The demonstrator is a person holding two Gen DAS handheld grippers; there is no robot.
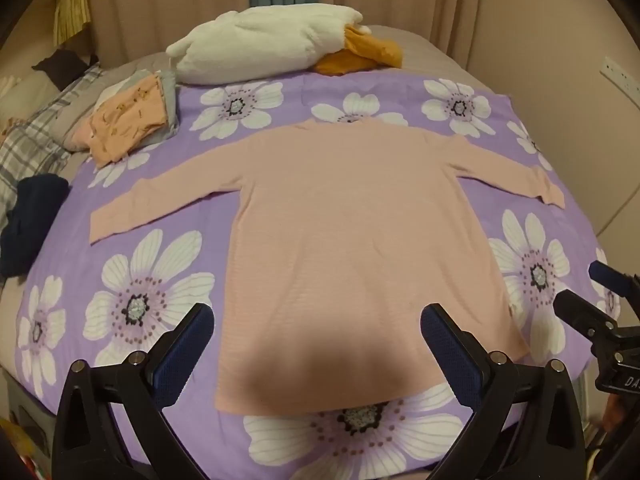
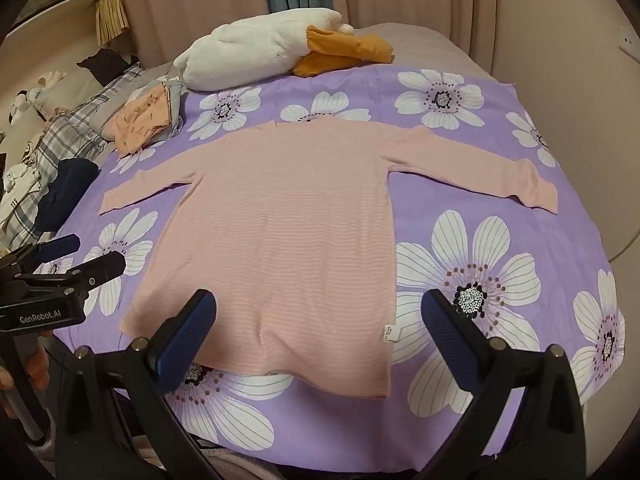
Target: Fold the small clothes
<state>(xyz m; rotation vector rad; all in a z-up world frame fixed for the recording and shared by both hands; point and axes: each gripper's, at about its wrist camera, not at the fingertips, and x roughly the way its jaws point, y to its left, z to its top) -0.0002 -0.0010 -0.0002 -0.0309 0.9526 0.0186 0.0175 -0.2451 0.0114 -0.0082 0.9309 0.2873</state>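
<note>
Right wrist view: left claw (image 2: 76,258) reads "GenRobot.AI".

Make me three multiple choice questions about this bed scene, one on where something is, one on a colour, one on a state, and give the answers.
1. Where does the folded peach garment lie?
A. far left of the shirt
B. on the shirt's near hem
C. under the right sleeve

2. What colour is the spread-out long-sleeved shirt?
A. navy
B. pale pink
C. white

3. How do the left tongs and right tongs stand?
A. both shut on the shirt
B. one holds a sleeve
C. both open, holding nothing

Answers: A, it sits on the bed's far left beside the white plush toy. B, the shirt is pale pink on the purple flowered sheet. C, both pairs of fingers are wide apart over the near hem.
</note>
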